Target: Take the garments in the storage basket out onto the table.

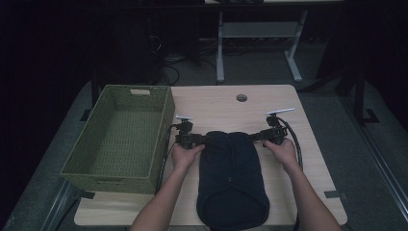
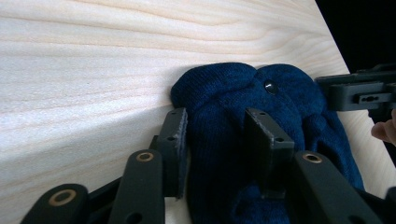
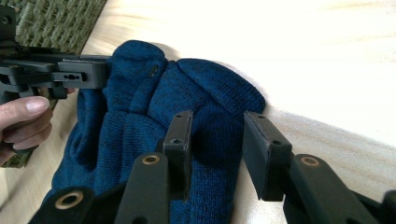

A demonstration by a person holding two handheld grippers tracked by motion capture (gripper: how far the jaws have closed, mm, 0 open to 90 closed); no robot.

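Note:
A dark blue knit garment [image 1: 231, 178] lies flat on the wooden table [image 1: 216, 103], reaching from the middle to the near edge. My left gripper [image 1: 202, 139] lies at its far left corner and my right gripper [image 1: 252, 137] at its far right corner, each held by a hand. In the left gripper view the jaws [image 2: 215, 116] stand apart with a fold of the blue knit [image 2: 219, 154] between them; the right gripper [image 2: 359, 91] shows beyond. In the right gripper view the jaws [image 3: 218, 116] straddle the garment's edge [image 3: 210, 140], the left gripper [image 3: 70, 74] opposite.
A green woven basket [image 1: 163, 125] stands empty on the table's left side, close to my left hand. A round cable hole [image 1: 241, 97] sits near the far edge. Bare wood [image 1: 308, 159] lies to the garment's right. Desk legs and cables stand on the floor behind.

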